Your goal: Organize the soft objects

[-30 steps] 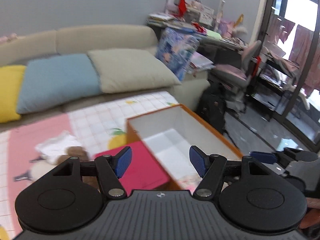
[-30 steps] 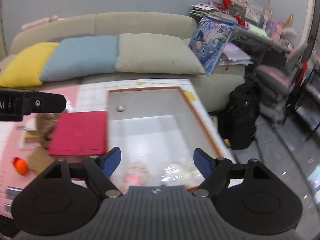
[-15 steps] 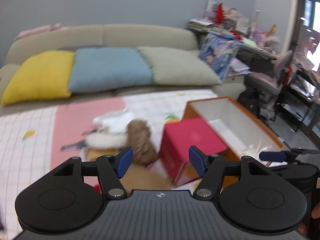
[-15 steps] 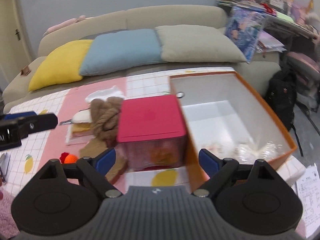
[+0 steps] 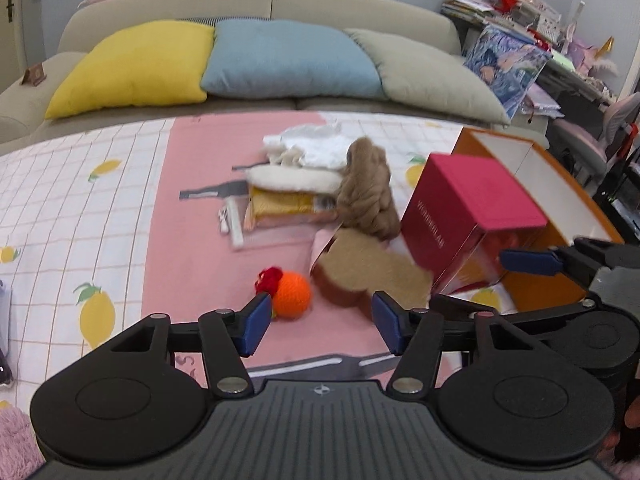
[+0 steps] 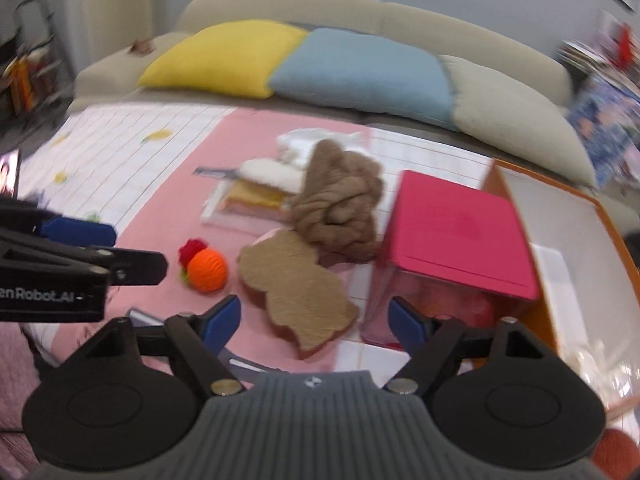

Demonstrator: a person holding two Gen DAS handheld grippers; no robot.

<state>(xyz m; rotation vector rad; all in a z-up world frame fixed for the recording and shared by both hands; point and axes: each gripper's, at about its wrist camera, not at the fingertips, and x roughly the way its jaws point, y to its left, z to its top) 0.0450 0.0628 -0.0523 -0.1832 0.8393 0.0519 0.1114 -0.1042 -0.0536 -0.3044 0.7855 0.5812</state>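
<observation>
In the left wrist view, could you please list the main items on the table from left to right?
Orange crocheted ball → flat brown bear-shaped cushion → magenta-lidded clear box → orange-walled open box with white inside.

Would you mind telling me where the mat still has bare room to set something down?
Free: the pink strip left of the pile, and the lemon-checked cloth beyond it. Crowded: from the orange ball and toast cushion up through the brown yarn to the pink box.
</observation>
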